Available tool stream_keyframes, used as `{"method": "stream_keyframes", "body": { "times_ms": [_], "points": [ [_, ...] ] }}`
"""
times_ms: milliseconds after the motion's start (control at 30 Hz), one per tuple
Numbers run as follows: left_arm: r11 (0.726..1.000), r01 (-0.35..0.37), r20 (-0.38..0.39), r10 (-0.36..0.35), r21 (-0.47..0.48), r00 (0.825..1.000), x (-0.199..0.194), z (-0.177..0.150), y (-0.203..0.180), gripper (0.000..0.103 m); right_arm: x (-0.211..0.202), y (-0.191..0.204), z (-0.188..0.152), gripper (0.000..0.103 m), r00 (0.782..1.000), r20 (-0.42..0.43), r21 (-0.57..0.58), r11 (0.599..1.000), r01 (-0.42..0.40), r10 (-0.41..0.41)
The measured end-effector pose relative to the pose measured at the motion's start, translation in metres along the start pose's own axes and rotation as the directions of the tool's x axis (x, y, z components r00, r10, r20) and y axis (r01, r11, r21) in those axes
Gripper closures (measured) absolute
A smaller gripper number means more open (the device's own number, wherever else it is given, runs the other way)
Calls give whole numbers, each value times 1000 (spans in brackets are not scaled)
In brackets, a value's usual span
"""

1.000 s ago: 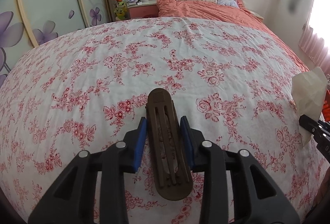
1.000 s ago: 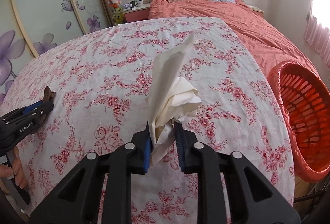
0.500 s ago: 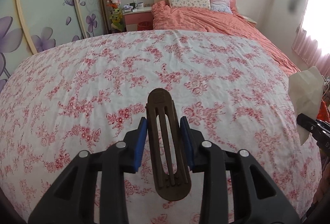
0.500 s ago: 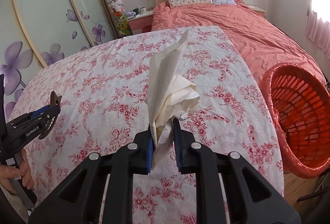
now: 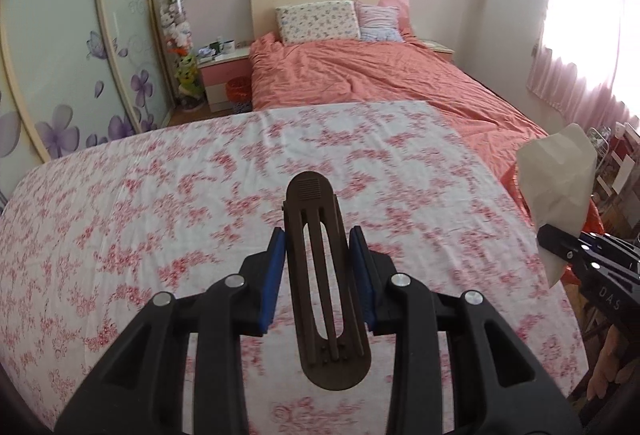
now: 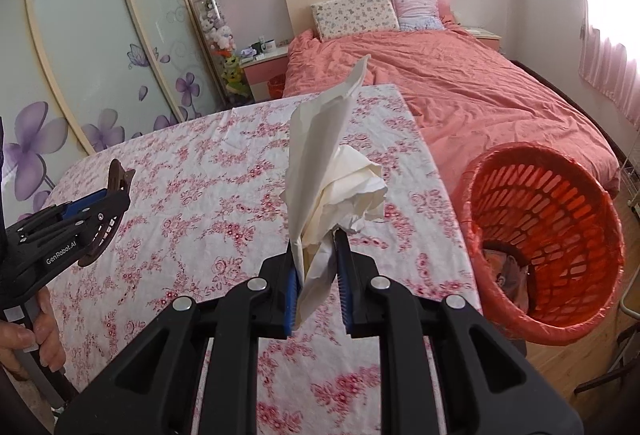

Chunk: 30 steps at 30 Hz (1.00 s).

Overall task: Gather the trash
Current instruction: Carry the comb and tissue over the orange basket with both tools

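My left gripper is shut on a flat brown slotted plastic piece, held above the floral tablecloth. In the right wrist view the left gripper sits at the left edge with the brown piece's tip sticking out. My right gripper is shut on a crumpled white tissue, lifted off the cloth. The tissue and the right gripper also appear at the right edge of the left wrist view. An orange slatted basket stands on the floor to the right of the table, with some scraps inside.
Behind the table lies a bed with a salmon cover and two pillows. A nightstand and a small orange bin stand beside it. Sliding doors with purple flowers line the left. A person's hand holds the left gripper's handle.
Both grippers have risen and drawn back from the table, each still gripping its item. More of the bed, the basket and the floor has come into view.
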State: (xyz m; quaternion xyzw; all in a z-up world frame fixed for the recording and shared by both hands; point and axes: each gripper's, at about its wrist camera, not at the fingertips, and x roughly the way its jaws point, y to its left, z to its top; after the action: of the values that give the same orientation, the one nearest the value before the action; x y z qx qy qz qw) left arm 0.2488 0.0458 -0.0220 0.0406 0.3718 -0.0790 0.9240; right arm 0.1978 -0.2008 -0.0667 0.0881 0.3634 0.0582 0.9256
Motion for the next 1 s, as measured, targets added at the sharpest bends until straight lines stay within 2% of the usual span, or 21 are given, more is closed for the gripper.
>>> {"method": "stream_keyframes", "body": {
  "times_ms": [233, 400, 633, 800, 1000],
  "points": [
    [995, 76, 13, -77, 59, 997, -8, 11, -55, 70, -24, -35, 2, 86, 998, 44, 48, 998, 46, -48],
    [982, 165, 18, -168, 92, 986, -10, 22, -102, 70, -42, -71, 5, 86, 992, 76, 97, 991, 89, -96],
    [929, 340, 9, -345, 143, 939, -3, 41, -185, 70, -53, -133, 4, 86, 983, 82, 194, 970, 144, -162],
    [886, 420, -33, -422, 196, 906, 16, 45, -246, 70, -45, -166, 2, 86, 980, 63, 249, 953, 170, -191],
    [870, 439, -86, -431, 224, 898, 53, 45, -294, 70, -29, -195, 3, 85, 978, 41, 284, 941, 186, -206]
  ]
}}
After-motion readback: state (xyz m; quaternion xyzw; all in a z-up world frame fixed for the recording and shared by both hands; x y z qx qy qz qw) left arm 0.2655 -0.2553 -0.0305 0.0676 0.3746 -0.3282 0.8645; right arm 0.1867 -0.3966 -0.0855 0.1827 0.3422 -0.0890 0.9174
